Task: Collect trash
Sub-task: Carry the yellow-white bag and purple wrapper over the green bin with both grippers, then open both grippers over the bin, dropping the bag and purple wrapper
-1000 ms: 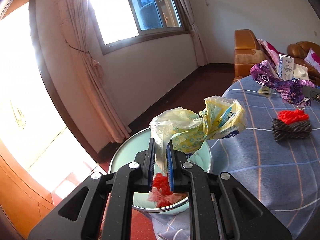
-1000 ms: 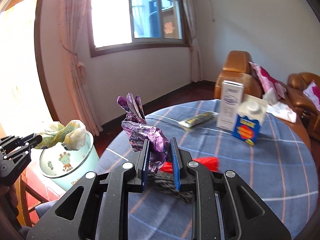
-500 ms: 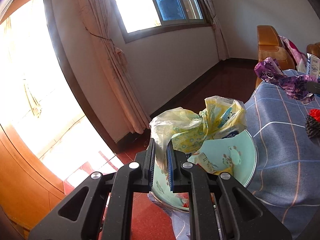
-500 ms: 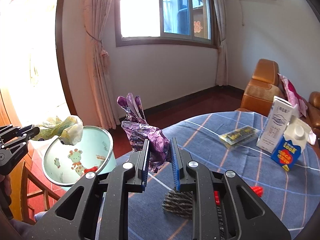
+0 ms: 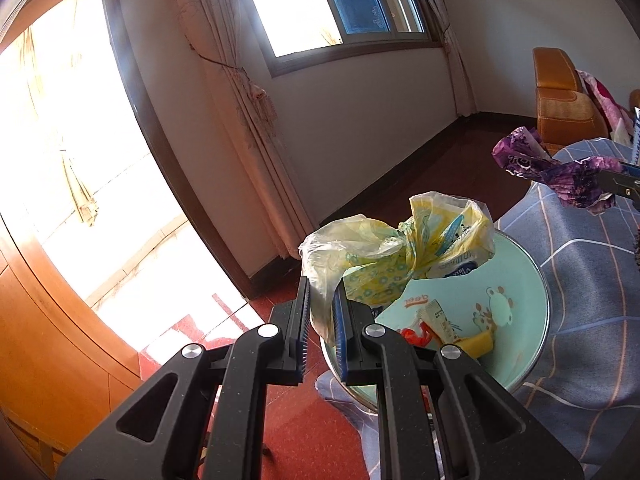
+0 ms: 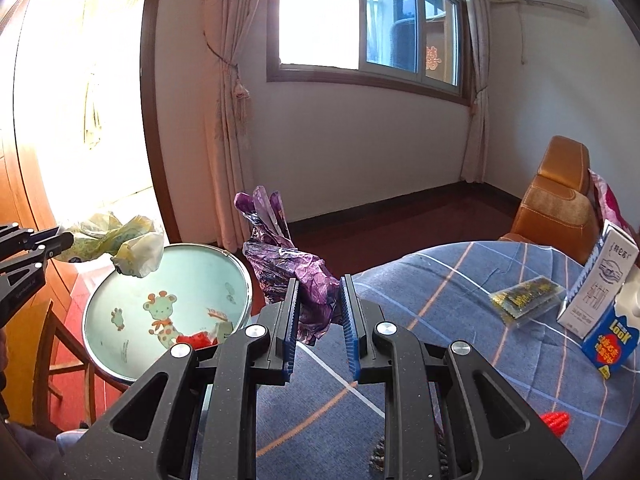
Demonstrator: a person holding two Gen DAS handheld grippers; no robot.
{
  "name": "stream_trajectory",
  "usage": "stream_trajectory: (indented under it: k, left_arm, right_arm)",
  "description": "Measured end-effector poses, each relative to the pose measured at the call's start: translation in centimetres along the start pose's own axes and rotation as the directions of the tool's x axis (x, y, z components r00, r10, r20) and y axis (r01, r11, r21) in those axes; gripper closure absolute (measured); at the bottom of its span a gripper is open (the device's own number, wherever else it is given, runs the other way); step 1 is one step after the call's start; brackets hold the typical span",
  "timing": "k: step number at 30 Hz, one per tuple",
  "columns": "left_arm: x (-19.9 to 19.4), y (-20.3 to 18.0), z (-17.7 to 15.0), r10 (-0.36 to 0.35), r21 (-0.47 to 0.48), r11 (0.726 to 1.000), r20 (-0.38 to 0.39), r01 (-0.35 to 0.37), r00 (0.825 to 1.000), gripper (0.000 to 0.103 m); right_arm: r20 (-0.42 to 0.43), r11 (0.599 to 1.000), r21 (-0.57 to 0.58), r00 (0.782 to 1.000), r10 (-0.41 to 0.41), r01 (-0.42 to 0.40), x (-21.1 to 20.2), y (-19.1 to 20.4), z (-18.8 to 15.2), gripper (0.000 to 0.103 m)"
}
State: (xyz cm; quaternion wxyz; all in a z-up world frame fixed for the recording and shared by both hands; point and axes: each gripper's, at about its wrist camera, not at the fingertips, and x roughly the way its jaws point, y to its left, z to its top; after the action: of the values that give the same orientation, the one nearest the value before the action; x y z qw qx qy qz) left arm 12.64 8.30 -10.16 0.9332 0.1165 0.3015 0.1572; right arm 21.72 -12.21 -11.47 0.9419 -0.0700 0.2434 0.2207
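A round table [image 6: 500, 280] under a blue checked cloth filled the 4 o'clock area of the right wrist view. On it, toward 3 o'clock, a white carton [image 6: 600, 280] stood upright, touching a blue carton [image 6: 610, 340]. A window [image 6: 368, 20] sat at 12 o'clock, with a tied curtain [image 6: 228, 80] at 11 o'clock. An orange armchair [image 6: 556, 200] stood behind the table at 3 o'clock.

Blue milk carton [image 6: 608, 340]: right side cut off by frame edge, right of the right gripper [image 6: 318, 320]. Trash bin [image 6: 120, 280]: base hidden. Bin scraps [image 6: 200, 338]: too small to identify.
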Motion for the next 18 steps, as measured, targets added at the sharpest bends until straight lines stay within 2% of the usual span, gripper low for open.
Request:
stream_trajectory:
  k: [7, 18]
  left_arm:
    - [0.3, 0.6, 0.0, 0.015, -0.004, 1.0, -0.012, -0.015, 1.0, 0.092]
    - [0.6, 0.9, -0.2, 0.013, -0.008, 1.0, -0.023, -0.013, 1.0, 0.092]
  right_arm:
    - [-0.006, 0.998, -0.05, 0.999, 0.036, -0.037, 1.7, 1.8, 0.5, 0.082]
    - [-0.009, 0.993, -0.103, 0.999, 0.05, -0.051, 1.9, 2.9, 0.5, 0.082]
